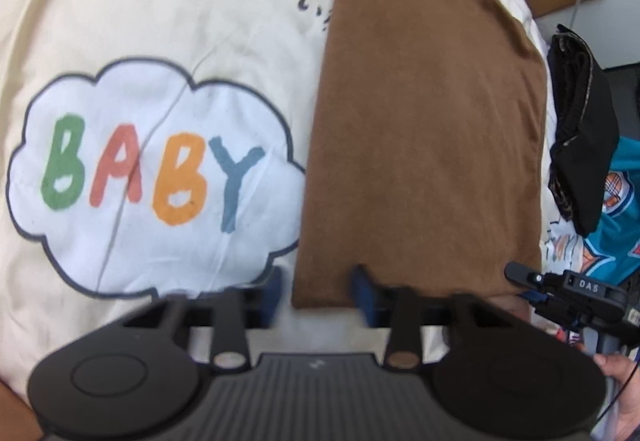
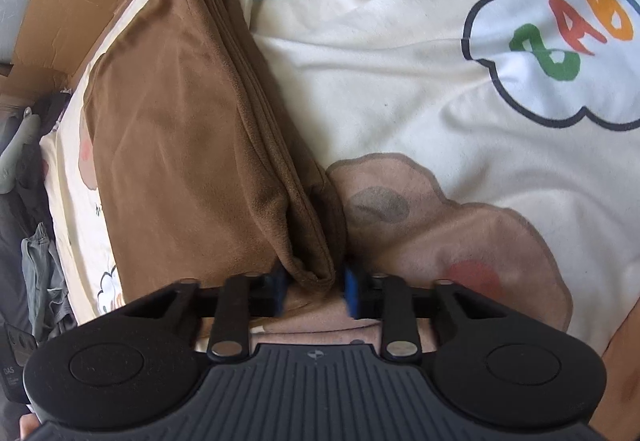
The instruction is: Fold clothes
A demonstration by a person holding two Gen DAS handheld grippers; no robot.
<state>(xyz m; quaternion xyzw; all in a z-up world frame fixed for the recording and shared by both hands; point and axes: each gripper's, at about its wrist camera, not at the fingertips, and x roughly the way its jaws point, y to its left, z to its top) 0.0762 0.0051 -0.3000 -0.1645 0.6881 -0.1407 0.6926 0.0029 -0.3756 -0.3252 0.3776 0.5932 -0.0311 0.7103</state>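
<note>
Both grippers (left, right) open, folded brown garment's corners between fingers

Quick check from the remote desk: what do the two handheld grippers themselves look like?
Both match: the left gripper and right gripper have black ribbed bodies with round side discs, silver pivot pins and blue-padded fingers. The right gripper, seen from the left camera, bears "DAS" lettering.

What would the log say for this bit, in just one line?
task: fold clothes | item: brown cloth, folded, on cream sheet | left gripper: open at its edge | right gripper: open around its corner
</note>
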